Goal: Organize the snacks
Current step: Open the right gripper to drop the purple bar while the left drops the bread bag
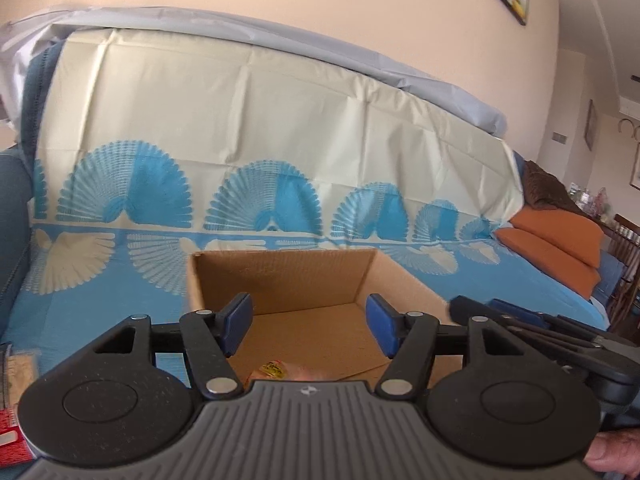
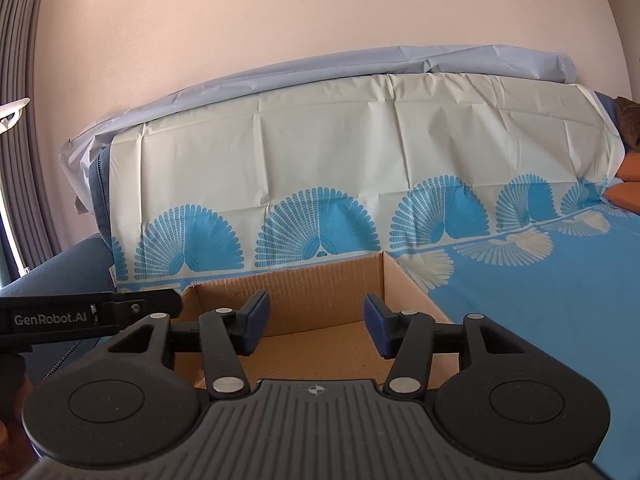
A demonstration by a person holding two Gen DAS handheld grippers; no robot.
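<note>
An open cardboard box (image 1: 280, 276) stands on the blue cloth, with both grippers hovering over its near side. My left gripper (image 1: 310, 324) is open with nothing between its blue pads (image 1: 236, 320). Just below it, a snack packet with a yellow label (image 1: 274, 371) lies on the box floor, partly hidden by the gripper body. In the right wrist view my right gripper (image 2: 316, 322) is open and empty above the same box (image 2: 320, 280), whose visible floor is bare. Each gripper shows in the other's view: the right gripper (image 1: 500, 312) at the box's right edge, the left gripper (image 2: 80, 316) at its left.
A cream and blue fan-patterned cloth (image 1: 240, 140) covers the sofa seat and back. Orange cushions (image 1: 560, 240) lie at the far right. A red packet (image 1: 12, 436) and a tan packet (image 1: 20, 372) sit at the left edge. A person's thumb (image 1: 612, 452) holds the handle.
</note>
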